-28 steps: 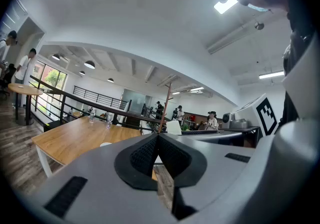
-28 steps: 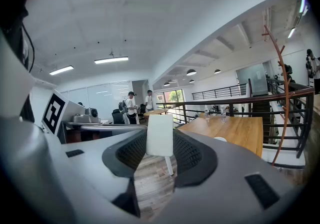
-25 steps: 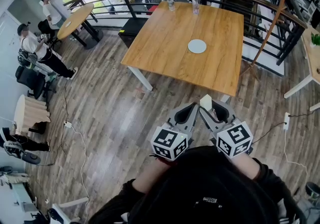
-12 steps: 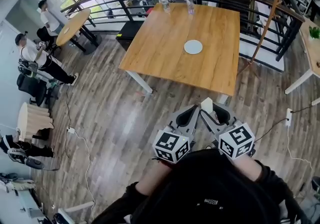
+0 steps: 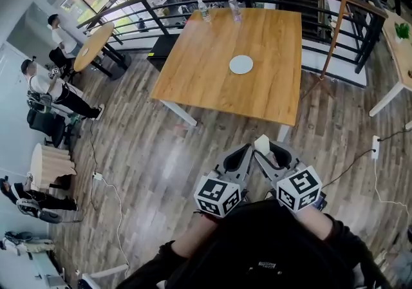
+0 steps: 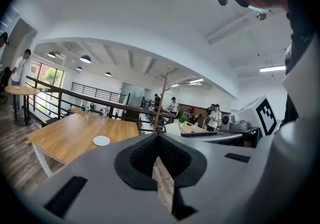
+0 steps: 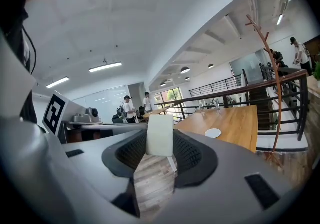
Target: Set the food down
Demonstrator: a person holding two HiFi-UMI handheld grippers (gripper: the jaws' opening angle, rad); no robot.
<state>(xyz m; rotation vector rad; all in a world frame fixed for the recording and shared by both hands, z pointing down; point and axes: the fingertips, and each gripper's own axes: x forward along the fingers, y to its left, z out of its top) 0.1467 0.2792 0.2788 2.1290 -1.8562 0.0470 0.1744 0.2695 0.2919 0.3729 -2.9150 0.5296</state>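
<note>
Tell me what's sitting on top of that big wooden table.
A small white plate near the middle and two water bottles at the far edge. The tabletop hides what's beneath.

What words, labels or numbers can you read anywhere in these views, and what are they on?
No readable words or numbers in any view.
Left marker cube, right marker cube: black-and-white square patterns only, no letters.
Two bottles on the wooden table: labels too small to read.
White print on the person's black top: too small to read.
</note>
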